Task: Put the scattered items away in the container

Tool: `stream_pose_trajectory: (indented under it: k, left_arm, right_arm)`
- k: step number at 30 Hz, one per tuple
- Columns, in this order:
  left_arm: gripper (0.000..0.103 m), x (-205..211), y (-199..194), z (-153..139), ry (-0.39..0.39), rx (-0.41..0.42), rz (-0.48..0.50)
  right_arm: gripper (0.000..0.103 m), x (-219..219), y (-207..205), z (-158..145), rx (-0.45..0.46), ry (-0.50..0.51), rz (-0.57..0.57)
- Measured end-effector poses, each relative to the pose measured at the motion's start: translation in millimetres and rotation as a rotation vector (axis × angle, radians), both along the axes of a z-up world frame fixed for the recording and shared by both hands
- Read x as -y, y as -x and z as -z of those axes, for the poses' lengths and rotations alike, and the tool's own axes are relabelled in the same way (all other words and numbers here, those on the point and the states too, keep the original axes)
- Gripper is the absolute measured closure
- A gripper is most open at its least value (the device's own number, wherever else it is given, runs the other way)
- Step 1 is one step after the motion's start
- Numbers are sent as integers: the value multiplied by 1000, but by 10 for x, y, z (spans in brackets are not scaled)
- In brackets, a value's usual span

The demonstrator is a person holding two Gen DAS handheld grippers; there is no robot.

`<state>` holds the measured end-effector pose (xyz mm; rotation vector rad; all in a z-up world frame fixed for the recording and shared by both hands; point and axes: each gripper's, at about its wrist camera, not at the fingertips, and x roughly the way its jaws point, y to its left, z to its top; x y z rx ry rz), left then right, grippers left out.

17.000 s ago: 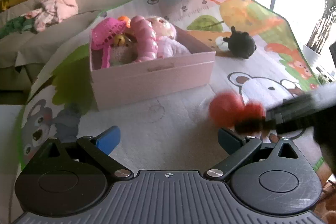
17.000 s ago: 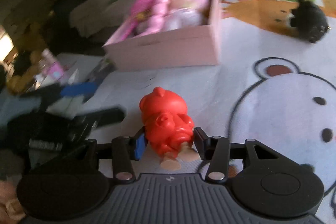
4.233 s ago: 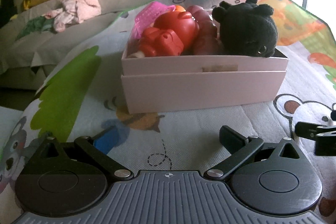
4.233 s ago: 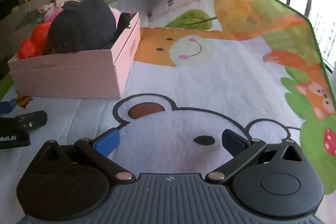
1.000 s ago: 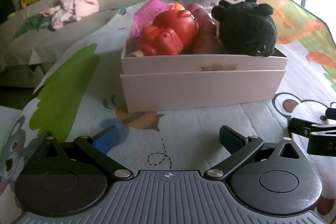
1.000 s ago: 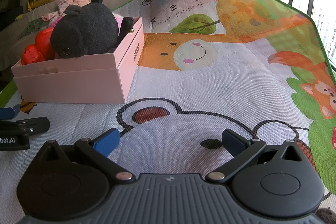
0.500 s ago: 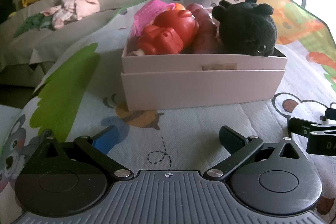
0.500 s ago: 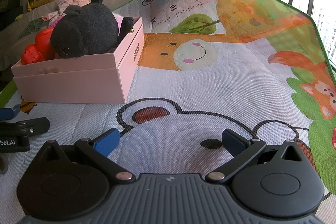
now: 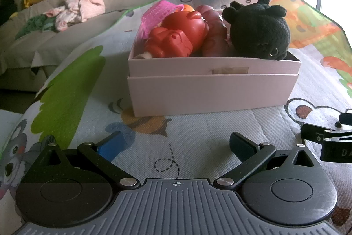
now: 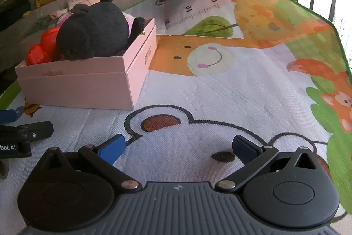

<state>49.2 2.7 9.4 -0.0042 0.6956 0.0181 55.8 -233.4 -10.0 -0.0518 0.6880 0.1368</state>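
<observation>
On the cartoon-print quilted play mat [image 10: 220,89], the pale pink cardboard box [image 9: 211,89] sits square to the left wrist camera, long wall facing it. It looks like a box nested in its own lid, hence the stepped wall.

Contents are heaped above the rim:
- round black plush toy with small ears [image 9: 259,30] at the right end, leaning on the front edge, one paw over the side wall in the right wrist view [image 10: 94,32]
- glossy red plastic figure [image 9: 178,36] at the left front, lying on its side
- pink plastic mesh basket [image 9: 158,12] behind it, tilted because it is propped on the pile
- dark pink segmented toy [image 9: 211,36] wedged between the red figure and the plush

Left gripper [image 9: 173,144]: jaws wide apart, nothing between them, low over the mat just short of the box. Right gripper [image 10: 178,147]: jaws also wide apart and empty, hovering over the bear print, off the box's right corner. Each shows at the edge of the other's camera, so they sit side by side.

No loose toy on the visible mat in either view. My read: tidying is done or nearly so; both tools are parked, spread and low, because nothing is left to grab. One risk: the plush is perched high and could roll out if the box is bumped.

Clothes and soft toys on the grey sofa [image 9: 66,21] behind look outside the task.
</observation>
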Motion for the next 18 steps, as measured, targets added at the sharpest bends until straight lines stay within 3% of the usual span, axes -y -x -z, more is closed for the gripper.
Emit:
stream_pose_trajectory:
  k: [18]
  left_arm:
    - [0, 3, 1, 1, 2, 0, 0]
  right_arm:
    - [0, -21, 12, -3, -1, -3, 0]
